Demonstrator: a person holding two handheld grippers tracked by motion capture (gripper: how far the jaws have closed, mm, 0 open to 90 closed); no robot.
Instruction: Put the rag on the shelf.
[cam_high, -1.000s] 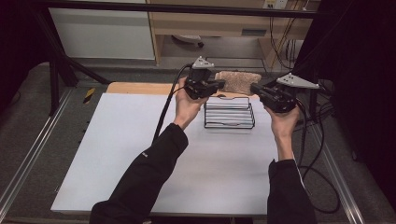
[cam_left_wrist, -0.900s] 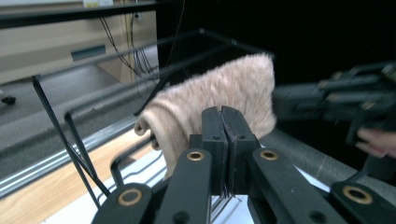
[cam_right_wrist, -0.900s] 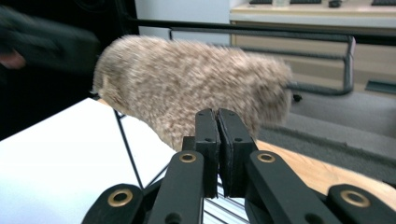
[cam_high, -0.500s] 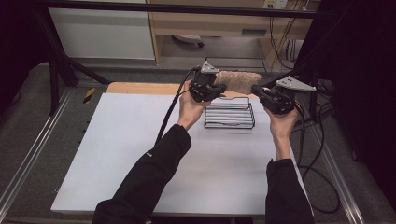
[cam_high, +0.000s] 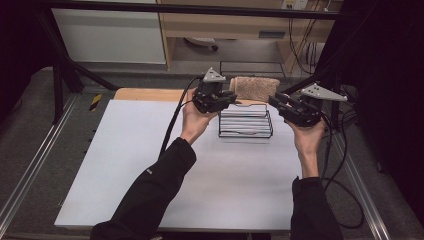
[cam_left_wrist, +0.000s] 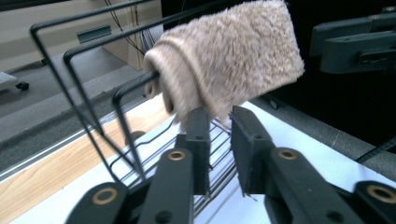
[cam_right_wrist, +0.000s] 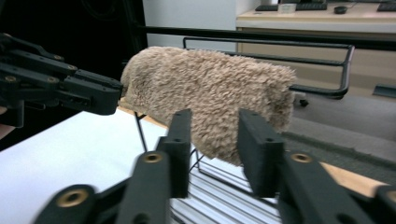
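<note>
Both grippers are drawing apart (jaws spread) beside the black wire rack (cam_high: 246, 122): left gripper (cam_high: 231, 96), right gripper (cam_high: 276, 101), fluffy beige towel (cam_high: 256, 88) draping it.

White rectangular tabletop (cam_high: 150, 175) over a light wooden far edge (cam_high: 145, 94); black wire rack (cam_high: 246, 125) sits far-centre on it.

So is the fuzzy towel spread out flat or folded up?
Folded up. The fuzzy beige towel hangs as a thick bundle over the black wire rack's top bar, with layered folds showing at its end.
</note>
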